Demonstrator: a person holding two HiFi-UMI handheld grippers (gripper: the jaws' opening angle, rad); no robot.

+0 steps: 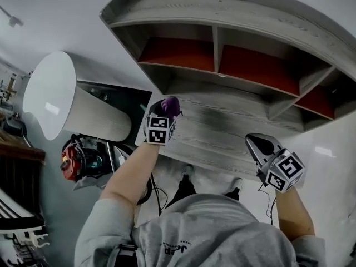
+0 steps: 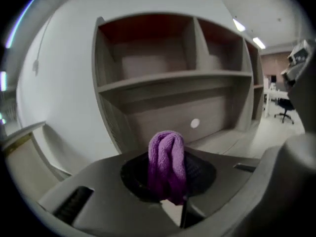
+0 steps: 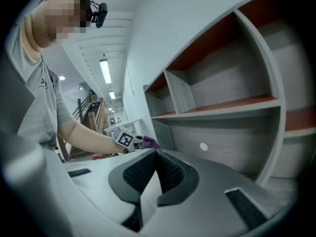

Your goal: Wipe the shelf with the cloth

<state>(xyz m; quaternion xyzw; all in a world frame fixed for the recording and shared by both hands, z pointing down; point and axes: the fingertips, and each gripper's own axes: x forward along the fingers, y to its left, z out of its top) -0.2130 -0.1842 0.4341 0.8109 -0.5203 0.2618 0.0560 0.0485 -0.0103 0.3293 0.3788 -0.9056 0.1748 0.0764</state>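
Note:
A grey wooden shelf unit (image 1: 233, 32) with red-backed compartments fills the head view; its wide lower board (image 1: 222, 135) lies between my two grippers. My left gripper (image 1: 165, 111) is shut on a bunched purple cloth (image 1: 171, 104), held over the left end of that board. In the left gripper view the cloth (image 2: 168, 162) stands up between the jaws, with the shelf (image 2: 173, 78) straight ahead. My right gripper (image 1: 257, 144) hovers at the board's right front, shut with nothing in it (image 3: 157, 179). The right gripper view also shows the left gripper (image 3: 129, 141) and cloth (image 3: 149, 142).
A big white cylinder (image 1: 61, 96) stands left of the shelf. Below it on the floor are a red and black device (image 1: 78, 160) and cables. The person's feet (image 1: 186, 174) are under the board. A small white round cap (image 2: 194, 124) sits on the back panel.

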